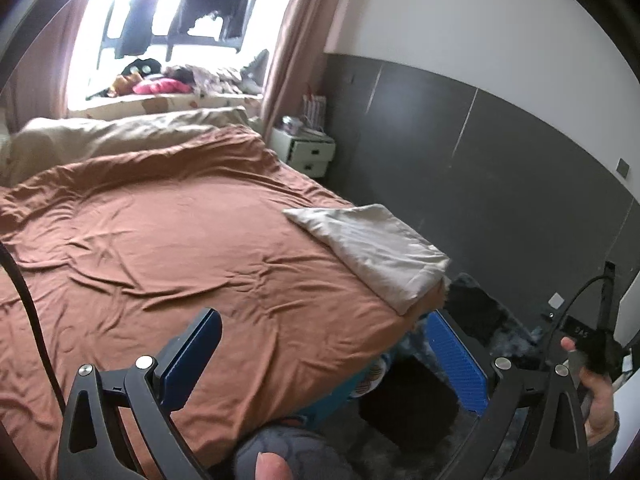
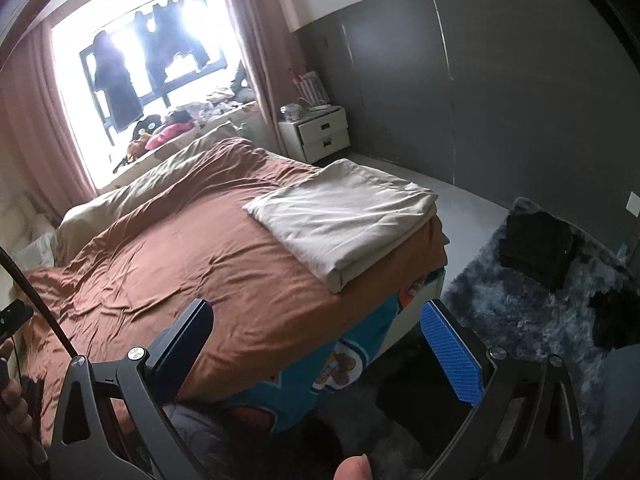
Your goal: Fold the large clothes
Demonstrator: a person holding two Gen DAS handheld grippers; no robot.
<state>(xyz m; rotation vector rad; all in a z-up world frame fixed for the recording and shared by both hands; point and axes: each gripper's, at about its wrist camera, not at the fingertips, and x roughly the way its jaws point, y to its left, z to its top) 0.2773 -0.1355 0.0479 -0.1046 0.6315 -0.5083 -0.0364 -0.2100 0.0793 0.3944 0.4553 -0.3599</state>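
Bedroom stock, two gripper views. Left gripper [image 1: 324,356]: jaws spread wide, nothing held, hovering over near edge of brown bedcover [image 1: 168,240]. Right gripper [image 2: 316,340]: jaws spread wide, nothing held, above bed's near corner. Folded beige cloth [image 2: 344,220]: neat flat rectangle on bedcover at bed's right corner, apart from both grippers. Teal cartoon-print sheet [image 2: 320,364]: showing below bedcover edge. White nightstand [image 2: 320,134]: beside bed near curtain. Dark folded garments [image 2: 538,248]: on grey shaggy rug [image 2: 516,320]
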